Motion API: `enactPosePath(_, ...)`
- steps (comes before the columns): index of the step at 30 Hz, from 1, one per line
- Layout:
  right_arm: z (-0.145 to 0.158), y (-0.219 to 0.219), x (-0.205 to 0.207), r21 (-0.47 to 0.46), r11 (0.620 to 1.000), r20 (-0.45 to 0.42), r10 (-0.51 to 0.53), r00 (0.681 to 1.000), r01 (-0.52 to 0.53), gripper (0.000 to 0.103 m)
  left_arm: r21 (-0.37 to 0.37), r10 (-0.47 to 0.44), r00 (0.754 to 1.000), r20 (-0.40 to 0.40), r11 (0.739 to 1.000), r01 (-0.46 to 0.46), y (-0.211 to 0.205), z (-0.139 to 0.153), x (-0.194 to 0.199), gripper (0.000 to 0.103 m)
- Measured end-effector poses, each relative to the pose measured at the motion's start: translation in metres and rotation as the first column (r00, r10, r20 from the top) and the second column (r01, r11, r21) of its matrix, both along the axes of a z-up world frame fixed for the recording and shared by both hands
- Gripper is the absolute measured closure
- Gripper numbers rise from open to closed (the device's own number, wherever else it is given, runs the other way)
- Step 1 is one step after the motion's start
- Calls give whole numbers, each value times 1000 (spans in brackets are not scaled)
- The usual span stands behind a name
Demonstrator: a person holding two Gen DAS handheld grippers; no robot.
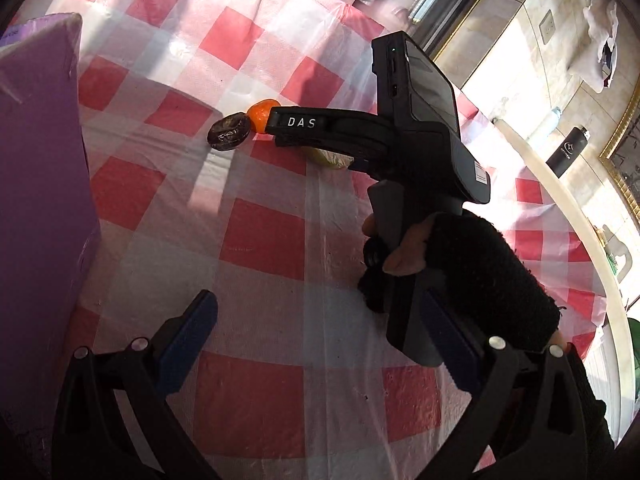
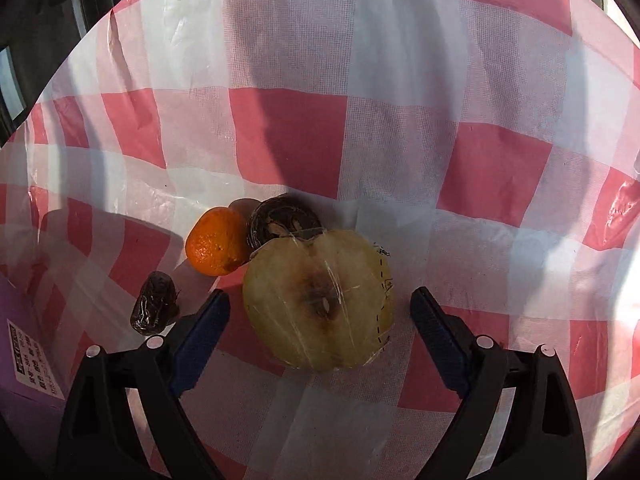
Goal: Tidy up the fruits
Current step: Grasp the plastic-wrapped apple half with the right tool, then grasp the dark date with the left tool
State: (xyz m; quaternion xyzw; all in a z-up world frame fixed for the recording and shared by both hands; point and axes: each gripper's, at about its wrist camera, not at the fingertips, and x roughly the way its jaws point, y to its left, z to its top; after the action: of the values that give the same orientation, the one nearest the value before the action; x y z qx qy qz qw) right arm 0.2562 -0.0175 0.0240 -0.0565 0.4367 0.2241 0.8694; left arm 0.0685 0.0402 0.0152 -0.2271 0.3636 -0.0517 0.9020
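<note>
On inspection, the right claw [image 2: 320, 312] stood with its fingers wide apart and nothing between the pads, lowered over the table [image 2: 400, 136] in its red-and-white checked plastic cover. A cut apple half [image 2: 318, 300], wrapped in clear film with the core facing up, lay directly ahead of that claw and partly inside its opening, clear of both pads; the spread appeared set to take the apple's full width. Just beyond the apple and touching its far edge sat a dark round wrapped fruit [image 2: 280, 218], with a mandarin [image 2: 216, 242] beside it, ahead and to the left of the claw. A small dark wrinkled fruit, possibly a date [image 2: 154, 306], lay apart from the cluster, just outside the left finger. The fruits were thus loosely bunched, and none appeared sorted yet. The left claw [image 1: 320, 340] was likewise open and empty, held back over bare cloth well short of the fruit, evidently waiting clear of the right arm's working space. A purple box [image 1: 40, 180] stood to the left of that claw, near the table edge; it was judged a likely destination, though its inside was not visible. The main risk noted was slippage of the film under the pads, or nudging the neighbouring fruit on closing.
</note>
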Motion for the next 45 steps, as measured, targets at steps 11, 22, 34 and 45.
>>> enactPosePath(11, 15, -99, -89, 209, 969, 56, -148, 987, 134, 43, -43, 18, 1000, -11, 999, -18, 7, -4, 4, 2)
enactPosePath(22, 16, -183, -139, 479, 817, 63, -399, 915, 323, 43, 39, 54, 998, 8, 998, -55, 0, 3, 0, 2)
enactPosePath(34, 13, -191, -146, 485, 816, 62, -390, 919, 314, 43, 247, 323, 937, -134, 927, -284, 36, 7, 132, 8)
enactPosePath(45, 12, -190, -146, 483, 819, 57, -383, 922, 310, 43, 301, 172, 985, -19, 940, -159, 16, 15, 70, 70)
